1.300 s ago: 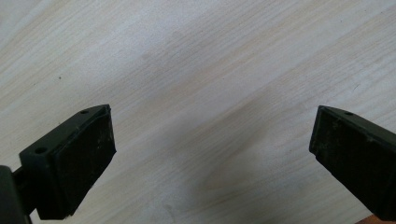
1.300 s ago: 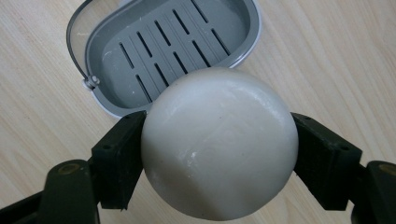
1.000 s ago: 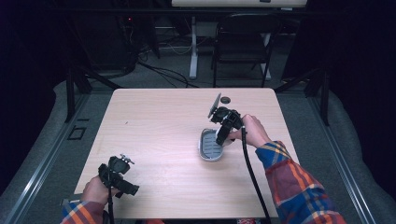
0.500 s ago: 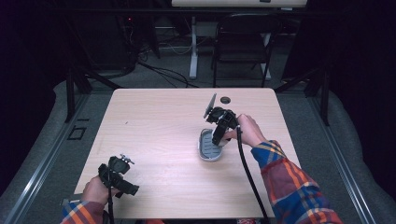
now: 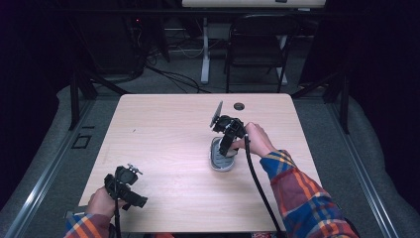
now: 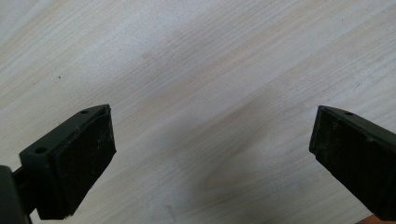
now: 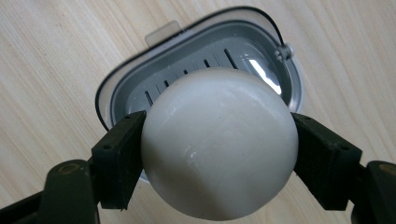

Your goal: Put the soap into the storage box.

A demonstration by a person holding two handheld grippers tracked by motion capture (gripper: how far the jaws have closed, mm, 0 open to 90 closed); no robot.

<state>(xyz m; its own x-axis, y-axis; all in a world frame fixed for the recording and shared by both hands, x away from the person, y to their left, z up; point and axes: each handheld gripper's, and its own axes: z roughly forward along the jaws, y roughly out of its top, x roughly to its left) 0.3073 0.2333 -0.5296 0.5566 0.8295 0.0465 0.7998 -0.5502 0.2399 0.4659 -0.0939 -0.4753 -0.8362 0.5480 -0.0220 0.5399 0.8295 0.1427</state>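
White rounded soap bar (image 7: pixel 219 144), smooth and glossy, pinched at its two sides between the black jaws of the right hand-held gripper (image 7: pixel 219 154). Held directly above a grey slotted soap dish (image 7: pixel 261 70) with a clear rim and a small tab on one edge; whether touching the dish or raised above it, cannot tell. Probably gripped across the widest part so the slippery surface cannot squirt out, and kept over the dish either for setting down or just after lifting; which of the two, not decidable from here.

From the high view, dish (image 5: pixel 221 161) lying right of centre on the pale wooden worktop (image 5: pixel 163 129), right hand-held gripper (image 5: pixel 225 147) tilted down over it, hand (image 5: pixel 255 139) behind, plaid sleeve (image 5: pixel 302 193) trailing toward the near edge.

Left hand-held gripper (image 5: pixel 124 186) near the front left corner, well apart from the dish, likely parked out of the way. Jaws spread wide over bare wood, pads (image 6: pixel 84 163) empty.
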